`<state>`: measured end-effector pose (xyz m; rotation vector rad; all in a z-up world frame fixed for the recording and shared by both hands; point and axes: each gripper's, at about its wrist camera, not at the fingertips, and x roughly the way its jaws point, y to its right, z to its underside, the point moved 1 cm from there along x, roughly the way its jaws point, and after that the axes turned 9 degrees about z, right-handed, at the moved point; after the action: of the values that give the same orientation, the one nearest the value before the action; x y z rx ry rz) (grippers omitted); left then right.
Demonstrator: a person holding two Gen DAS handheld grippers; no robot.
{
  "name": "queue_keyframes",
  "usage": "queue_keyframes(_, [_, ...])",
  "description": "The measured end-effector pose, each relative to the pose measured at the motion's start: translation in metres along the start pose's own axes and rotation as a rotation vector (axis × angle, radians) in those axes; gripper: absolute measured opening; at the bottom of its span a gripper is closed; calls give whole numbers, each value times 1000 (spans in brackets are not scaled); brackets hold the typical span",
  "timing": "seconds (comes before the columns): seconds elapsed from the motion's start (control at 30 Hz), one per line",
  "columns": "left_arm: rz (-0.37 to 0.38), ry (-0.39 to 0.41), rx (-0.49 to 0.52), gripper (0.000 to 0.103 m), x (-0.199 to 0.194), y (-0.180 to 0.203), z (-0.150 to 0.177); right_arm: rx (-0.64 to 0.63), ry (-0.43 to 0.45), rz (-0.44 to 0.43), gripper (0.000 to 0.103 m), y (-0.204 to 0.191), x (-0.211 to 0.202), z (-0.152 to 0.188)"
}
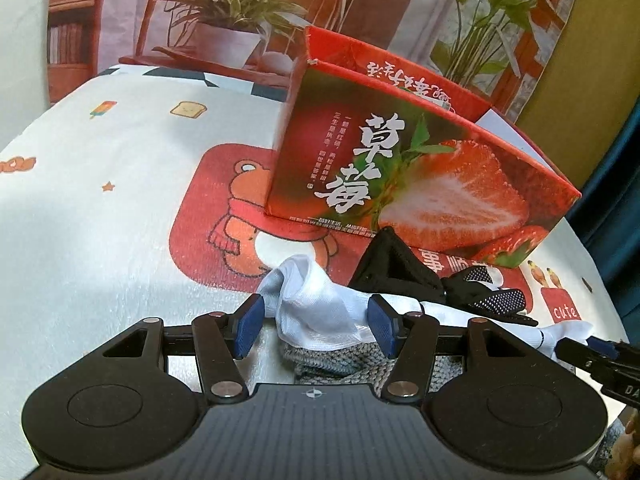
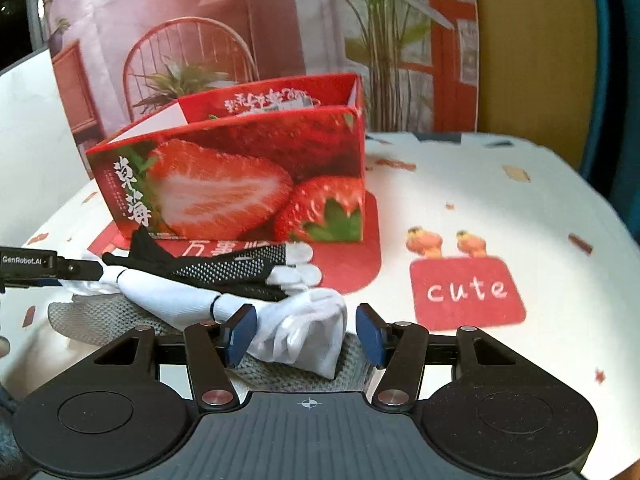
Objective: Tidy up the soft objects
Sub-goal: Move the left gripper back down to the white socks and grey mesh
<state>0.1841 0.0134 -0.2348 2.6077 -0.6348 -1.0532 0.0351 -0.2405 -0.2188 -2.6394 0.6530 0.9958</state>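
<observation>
A bunched white sock (image 1: 316, 308) lies on a grey knitted piece (image 1: 332, 364). My left gripper (image 1: 316, 326) is open and straddles the sock, blue pads on either side. In the right wrist view my right gripper (image 2: 306, 334) is open around the crumpled end of a white sock (image 2: 304, 328), with a gap at the right pad. Black cloth with white dots (image 2: 224, 268) lies across the pile, beside a folded black piece (image 1: 392, 260). Behind stands the open-topped red strawberry box (image 1: 400, 168) (image 2: 240, 184). A finger of my right gripper (image 1: 576, 350) enters at the right.
The pile rests on a white tablecloth (image 1: 100, 220) printed with a bear and a red "cute" patch (image 2: 468, 292). A printed backdrop (image 2: 280, 20) of plants and a chair hangs behind the box. The table's rounded edge (image 2: 600, 208) falls away on the right.
</observation>
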Motion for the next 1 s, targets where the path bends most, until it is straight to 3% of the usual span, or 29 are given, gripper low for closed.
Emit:
queue_keyframes(0.53, [34, 14, -24, 62, 4, -11, 10, -138, 42, 11, 18, -23, 34, -7])
queue_keyframes(1.0, [35, 44, -16, 73, 6, -15, 10, -127, 100, -3, 20, -21, 32, 9])
